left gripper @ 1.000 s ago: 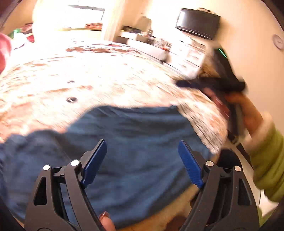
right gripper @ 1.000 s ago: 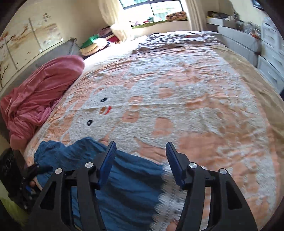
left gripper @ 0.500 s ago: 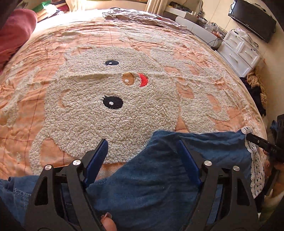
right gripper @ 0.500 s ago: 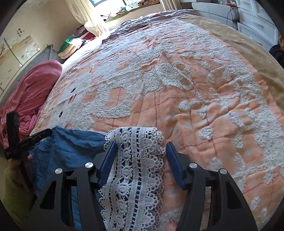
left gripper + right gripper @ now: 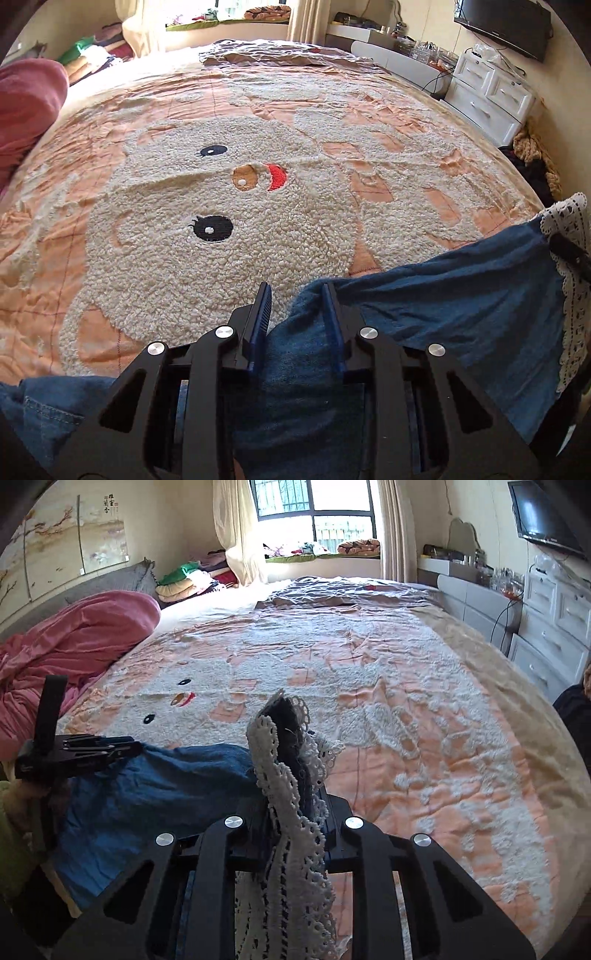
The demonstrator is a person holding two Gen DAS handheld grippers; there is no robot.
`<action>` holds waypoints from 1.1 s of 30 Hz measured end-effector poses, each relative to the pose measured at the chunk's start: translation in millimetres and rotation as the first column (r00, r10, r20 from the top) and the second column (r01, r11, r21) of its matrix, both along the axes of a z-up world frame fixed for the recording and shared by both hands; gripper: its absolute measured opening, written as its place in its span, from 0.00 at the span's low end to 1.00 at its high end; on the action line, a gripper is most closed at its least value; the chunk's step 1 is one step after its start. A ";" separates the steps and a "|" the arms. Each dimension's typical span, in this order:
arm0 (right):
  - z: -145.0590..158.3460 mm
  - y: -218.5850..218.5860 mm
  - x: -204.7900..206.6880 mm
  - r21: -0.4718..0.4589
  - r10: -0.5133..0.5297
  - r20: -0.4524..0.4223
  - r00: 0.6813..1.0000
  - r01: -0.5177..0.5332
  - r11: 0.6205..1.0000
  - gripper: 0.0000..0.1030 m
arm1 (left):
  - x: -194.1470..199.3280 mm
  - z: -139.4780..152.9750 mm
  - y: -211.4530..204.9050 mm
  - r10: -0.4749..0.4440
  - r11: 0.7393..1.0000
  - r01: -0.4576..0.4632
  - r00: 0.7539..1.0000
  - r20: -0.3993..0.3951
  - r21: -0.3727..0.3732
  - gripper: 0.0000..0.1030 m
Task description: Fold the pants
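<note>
- Since the frames half a second earlier, both sets of jaws have been drawn in from a wide spread onto the cloth, and the right wrist view has been raised from the bedspread toward the window.
- The left gripper (image 5: pixel 297 314), black with blue ribbed pads, is seen narrowed onto a bunched fold of the blue denim pants (image 5: pixel 461 306), with the fold pinched between its two pads.
- In the left wrist view, the denim is spread from the jaws toward the right edge of the frame, where its white crochet lace hem (image 5: pixel 574 280) is crossed by a dark finger of the other tool.
- A stitched denim pocket (image 5: pixel 48 417) is shown at the lower left, beside the gripper's frame.
- The right gripper (image 5: pixel 295 808) is closed on the lace hem (image 5: pixel 291 812), which is stood up in a crumpled ridge between and above its fingers.
- From the right wrist view, the blue cloth (image 5: pixel 155 794) is stretched leftward from the hem to the left gripper (image 5: pixel 107 751), so the garment is held between the two tools.
- The pants are kept at the near edge of the peach bedspread with a fleecy cream bear face (image 5: pixel 207 206), partly lying on it.
- A heaped pink blanket (image 5: pixel 74 642) is seen well apart, at the left of the bed.
</note>
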State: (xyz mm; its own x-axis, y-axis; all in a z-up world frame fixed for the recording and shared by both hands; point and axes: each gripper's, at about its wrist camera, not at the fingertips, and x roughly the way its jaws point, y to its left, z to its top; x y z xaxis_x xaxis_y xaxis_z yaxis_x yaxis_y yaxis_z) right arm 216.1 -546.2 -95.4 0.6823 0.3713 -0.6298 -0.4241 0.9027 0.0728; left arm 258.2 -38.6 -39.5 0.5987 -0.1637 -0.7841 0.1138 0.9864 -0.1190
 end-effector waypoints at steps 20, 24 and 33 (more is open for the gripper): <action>-9.9 -49.1 -8.2 0.058 -0.135 -0.106 0.985 0.142 0.988 0.66 | -25.5 20.5 17.6 0.037 0.992 -0.031 0.998 0.045 -0.121 0.50; -8.9 -51.2 -42.4 0.052 -0.106 -0.144 0.984 0.115 0.992 0.70 | -60.3 31.9 6.6 -0.006 0.990 0.017 0.997 0.080 -0.138 0.58; -41.8 -55.0 -88.1 0.087 -0.107 -0.308 0.945 0.140 0.986 0.57 | -131.2 15.3 -13.3 -0.097 0.994 0.100 0.993 0.060 -0.046 0.62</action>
